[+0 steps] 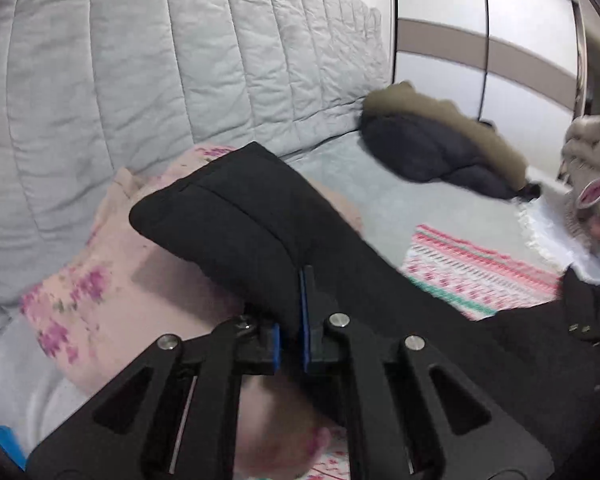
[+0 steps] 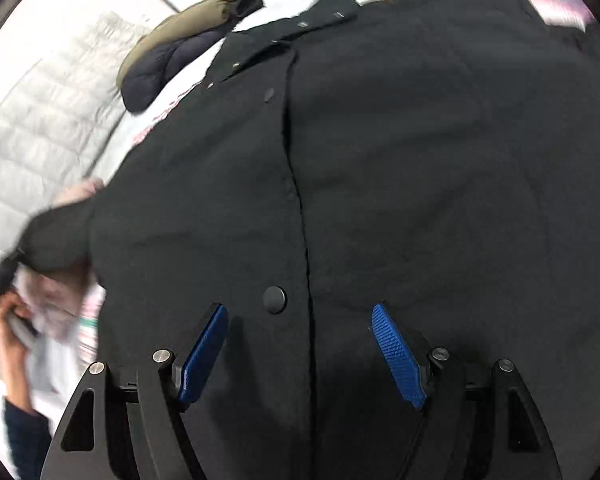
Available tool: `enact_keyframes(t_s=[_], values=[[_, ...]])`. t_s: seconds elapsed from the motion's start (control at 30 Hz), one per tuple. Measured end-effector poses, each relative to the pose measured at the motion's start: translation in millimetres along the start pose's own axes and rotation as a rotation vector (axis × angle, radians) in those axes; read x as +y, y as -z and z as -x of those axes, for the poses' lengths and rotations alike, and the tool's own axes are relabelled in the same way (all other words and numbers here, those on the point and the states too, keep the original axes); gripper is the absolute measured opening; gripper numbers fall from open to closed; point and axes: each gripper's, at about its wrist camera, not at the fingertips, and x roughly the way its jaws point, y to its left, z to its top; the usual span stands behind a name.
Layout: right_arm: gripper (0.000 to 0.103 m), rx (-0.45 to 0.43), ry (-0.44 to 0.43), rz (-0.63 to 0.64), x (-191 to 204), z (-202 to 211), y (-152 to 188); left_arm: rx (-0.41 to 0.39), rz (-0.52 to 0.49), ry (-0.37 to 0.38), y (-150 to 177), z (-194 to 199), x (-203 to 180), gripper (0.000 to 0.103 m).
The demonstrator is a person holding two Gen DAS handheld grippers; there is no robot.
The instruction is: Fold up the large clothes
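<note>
Plainly no readable writing. Left gripper (image 1: 290,316) clamped on black coat (image 1: 236,232) sleeve, lifted above bed (image 1: 340,176); right gripper (image 2: 300,344) fingers spread wide over coat front, gripping nothing.

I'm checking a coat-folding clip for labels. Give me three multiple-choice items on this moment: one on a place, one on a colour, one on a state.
1. Where does the fur-trimmed dark jacket lie?
A on the bed by the quilted headboard
B on the floor
C on a hanger

2. What colour are the gripper pads?
A red
B blue
C white

3. How are the left gripper's jaws?
A wide open
B shut on the black coat's sleeve
C out of view

A: it rests on the bedding. B: both views show blue. B: black fabric is pinched between the pads.
</note>
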Motion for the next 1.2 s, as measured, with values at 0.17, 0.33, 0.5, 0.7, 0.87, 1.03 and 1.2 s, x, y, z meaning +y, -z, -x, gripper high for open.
enact_keyframes(t_s=[0.17,0.33,0.5,0.7,0.87,1.03,1.2], values=[[0.077,0.013,0.17,0.173,31,-9,7,-0.044,0.057,0.129,-5,23,-12,0.008],[0.077,-0.039,0.102,0.102,21,16,-4,-0.126,0.047,0.307,-21,70,-61,0.009],[0.077,-0.126,0.173,0.086,3,46,-3,-0.185,-0.012,0.55,-23,125,-124,0.008],[0.077,-0.124,0.046,-0.061,-38,72,-10,-0.125,-0.08,0.8,-4,164,-208,0.009],[0.077,-0.22,-0.001,-0.184,-71,102,-5,-0.013,-0.086,0.921,41,167,-290,0.011],[0.077,-0.256,-0.031,-0.313,-119,124,0,0.173,-0.184,0.923,123,133,-356,0.022],[0.077,-0.254,-0.042,-0.343,-128,125,-3,0.481,-0.446,0.805,213,82,-394,0.029]])
